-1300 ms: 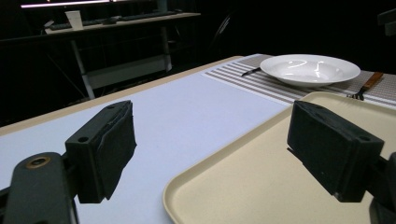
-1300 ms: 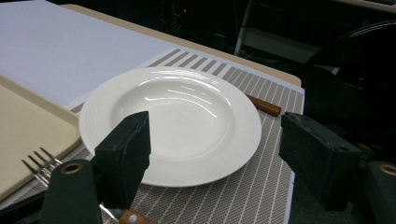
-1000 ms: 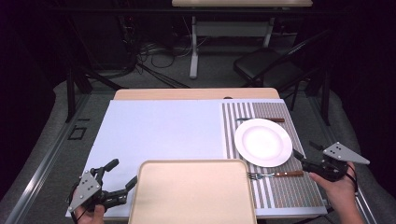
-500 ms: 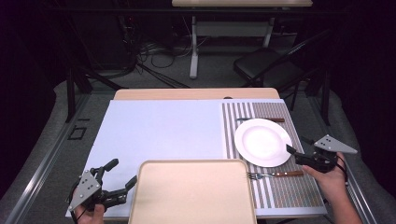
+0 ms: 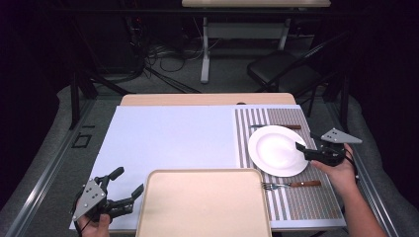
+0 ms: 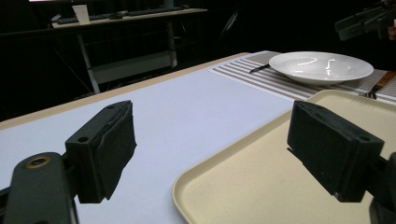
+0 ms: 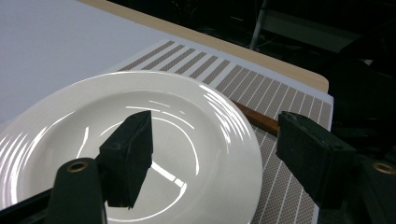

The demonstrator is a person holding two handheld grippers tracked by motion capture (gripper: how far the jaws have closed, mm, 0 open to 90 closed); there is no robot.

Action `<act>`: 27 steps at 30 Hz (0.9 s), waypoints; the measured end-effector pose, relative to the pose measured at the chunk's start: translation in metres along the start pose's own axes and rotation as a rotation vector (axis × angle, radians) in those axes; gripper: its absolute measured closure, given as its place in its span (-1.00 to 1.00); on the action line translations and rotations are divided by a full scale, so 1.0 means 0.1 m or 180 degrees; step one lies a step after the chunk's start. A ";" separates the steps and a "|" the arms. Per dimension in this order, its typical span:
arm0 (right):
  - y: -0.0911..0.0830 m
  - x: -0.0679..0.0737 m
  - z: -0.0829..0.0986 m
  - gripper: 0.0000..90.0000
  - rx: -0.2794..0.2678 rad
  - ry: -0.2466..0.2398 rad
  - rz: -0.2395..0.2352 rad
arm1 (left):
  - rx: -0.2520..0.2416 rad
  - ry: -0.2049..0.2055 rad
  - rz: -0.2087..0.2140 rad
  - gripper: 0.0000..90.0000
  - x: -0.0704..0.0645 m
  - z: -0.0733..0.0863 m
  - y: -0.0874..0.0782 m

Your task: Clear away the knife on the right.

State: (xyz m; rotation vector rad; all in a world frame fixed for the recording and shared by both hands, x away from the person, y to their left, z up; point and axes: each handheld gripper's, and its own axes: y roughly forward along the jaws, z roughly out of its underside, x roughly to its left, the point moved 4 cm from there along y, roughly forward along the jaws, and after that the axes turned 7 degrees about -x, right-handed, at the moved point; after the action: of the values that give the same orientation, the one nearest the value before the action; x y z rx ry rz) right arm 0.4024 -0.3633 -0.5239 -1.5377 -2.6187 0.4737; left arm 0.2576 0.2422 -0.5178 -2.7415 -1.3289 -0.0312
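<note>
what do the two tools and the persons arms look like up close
Both tools are black, each with two blocky black jaws faced with dark pads. The left tool carries a grey three-cornered plate with small holes; the right tool has the same plate and a thin black cable. A brass-coloured ring sits at each jaw base. No sleeves show on the forearms.

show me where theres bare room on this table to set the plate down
Widest free patch: the white sheet, between the striped placemat and the table's left edge, beyond the tray. The tray itself is bare too. The placemat is crowded: plate, fork, a knife beyond the plate, and the right gripper.
</note>
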 end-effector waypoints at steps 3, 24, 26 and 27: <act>0.09 -0.04 -0.06 -0.42 0.0005 -0.0015 -0.0008 | 0.0010 -0.0003 -0.0008 -0.66 0.00 0.00 0.00; 0.62 -0.21 -0.43 -0.44 0.0212 -0.0107 -0.0036 | 0.0030 -0.0003 -0.0053 -0.66 0.03 0.02 0.02; 0.66 -0.22 -0.46 -0.45 0.0199 -0.0116 -0.0078 | 0.0031 -0.0007 -0.0056 -0.66 0.03 0.02 0.02; 0.68 -0.22 -0.48 -0.45 0.0165 -0.0117 -0.0093 | 0.0031 -0.0007 -0.0054 -0.66 0.03 0.02 0.02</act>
State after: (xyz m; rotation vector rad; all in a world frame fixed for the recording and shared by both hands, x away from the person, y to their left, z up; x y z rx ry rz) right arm 0.4812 -0.3406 -0.4963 -1.4876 -2.6299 0.5683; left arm 0.2611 0.2434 -0.5196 -2.7231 -1.3492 -0.0228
